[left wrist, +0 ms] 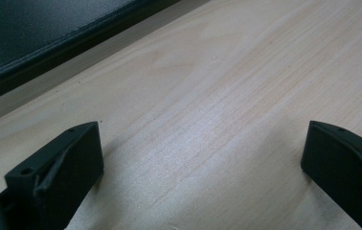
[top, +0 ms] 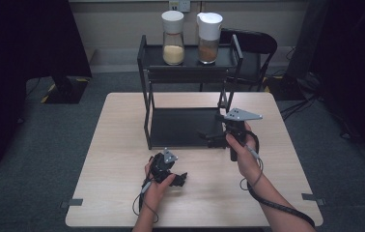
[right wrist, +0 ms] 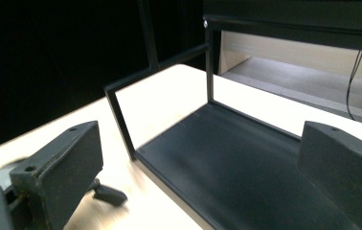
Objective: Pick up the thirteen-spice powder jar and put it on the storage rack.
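My right gripper (top: 208, 138) — jaws wide, empty — nears the rack (top: 180, 126), a stiff, light metal frame best gripped by a post; left gripper (top: 178, 180) open on tabletop (top: 122, 159).

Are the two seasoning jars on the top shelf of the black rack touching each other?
Apart. In the high view, the jar with pale contents and the jar with brown contents stand side by side on the rack's top shelf, with wall and shelf plainly visible between them.

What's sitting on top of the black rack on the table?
On the black rack's top shelf stand two clear shakers: one with pale granules on the left, one with brown granules on the right, both white-capped. The shelf's front rail hides their bases.
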Available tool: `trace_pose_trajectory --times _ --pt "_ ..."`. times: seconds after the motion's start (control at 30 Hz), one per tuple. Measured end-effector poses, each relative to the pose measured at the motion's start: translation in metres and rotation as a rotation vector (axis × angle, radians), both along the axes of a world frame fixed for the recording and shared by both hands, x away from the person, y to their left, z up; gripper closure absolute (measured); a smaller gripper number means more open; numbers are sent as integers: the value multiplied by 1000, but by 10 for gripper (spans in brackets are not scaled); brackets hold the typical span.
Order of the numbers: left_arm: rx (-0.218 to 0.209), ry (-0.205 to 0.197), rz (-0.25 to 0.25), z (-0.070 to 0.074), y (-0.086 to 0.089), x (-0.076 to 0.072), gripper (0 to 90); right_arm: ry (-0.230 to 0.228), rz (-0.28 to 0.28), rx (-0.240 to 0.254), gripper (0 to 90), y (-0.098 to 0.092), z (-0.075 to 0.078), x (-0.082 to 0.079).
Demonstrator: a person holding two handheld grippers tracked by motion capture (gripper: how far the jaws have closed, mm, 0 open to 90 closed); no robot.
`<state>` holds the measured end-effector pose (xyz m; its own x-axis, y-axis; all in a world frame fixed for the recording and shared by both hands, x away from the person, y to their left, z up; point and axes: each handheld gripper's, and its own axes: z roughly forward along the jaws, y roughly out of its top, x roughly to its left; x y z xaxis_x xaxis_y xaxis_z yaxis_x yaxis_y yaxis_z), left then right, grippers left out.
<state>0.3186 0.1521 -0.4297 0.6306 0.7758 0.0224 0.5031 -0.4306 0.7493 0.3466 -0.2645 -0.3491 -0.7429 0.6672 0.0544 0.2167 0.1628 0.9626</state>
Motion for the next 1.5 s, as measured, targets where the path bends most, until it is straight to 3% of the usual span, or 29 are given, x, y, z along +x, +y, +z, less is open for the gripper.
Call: trace_pose_trajectory --times 0.8,1.5 --pt "0 0 0 0 0 0 0 43 8 -15 10 -29 -33 -16" --pt "0 0 -1 0 0 0 0 69 -33 -20 12 -63 -51 -30"
